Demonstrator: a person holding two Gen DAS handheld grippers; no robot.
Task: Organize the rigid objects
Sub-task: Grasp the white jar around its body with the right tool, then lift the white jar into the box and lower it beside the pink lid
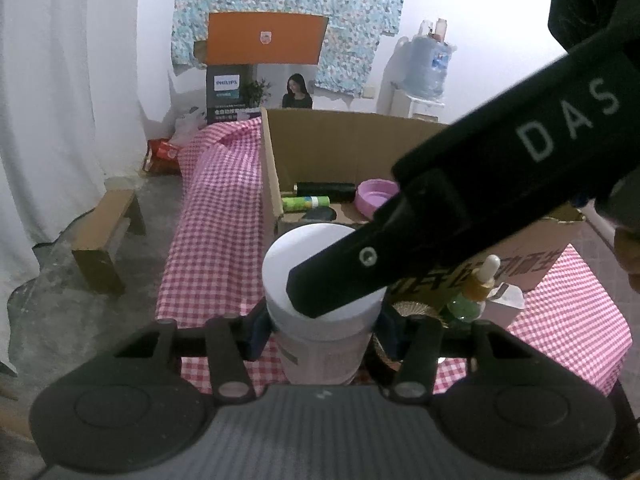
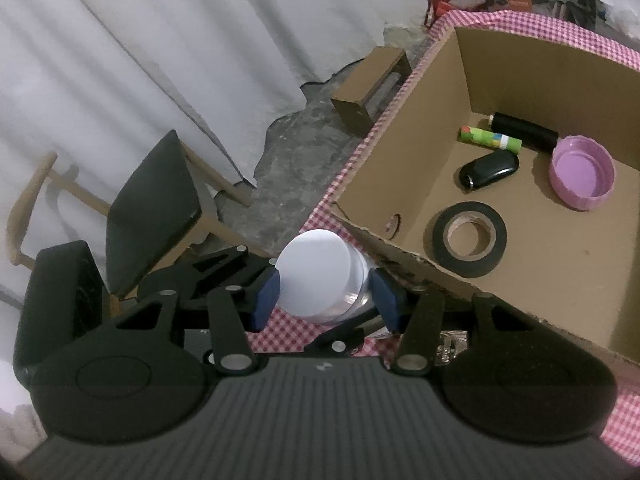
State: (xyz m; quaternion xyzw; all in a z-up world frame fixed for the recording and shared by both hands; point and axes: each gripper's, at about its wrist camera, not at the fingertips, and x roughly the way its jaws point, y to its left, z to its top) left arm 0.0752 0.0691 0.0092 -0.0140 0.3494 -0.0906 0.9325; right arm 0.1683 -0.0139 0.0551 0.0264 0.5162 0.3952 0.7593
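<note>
Left gripper (image 1: 324, 332) clamped on the white-lidded jar (image 1: 320, 280), blue pads pressed to both sides of its body. Right gripper (image 2: 326, 292) closed around the same jar's lid (image 2: 316, 272) from above. Jar upright on the pink checked tablecloth (image 1: 216, 240), at the near left corner of the cardboard box (image 2: 560, 280). Inside the box: 1 black tape roll (image 2: 470, 240), 1 black key fob (image 2: 490, 168), 1 green glue stick (image 2: 490, 138), 1 black tube (image 2: 524, 130), 1 purple lid (image 2: 582, 172). Dropper bottle (image 1: 478, 288) beside the jar, against the box's near wall.
</note>
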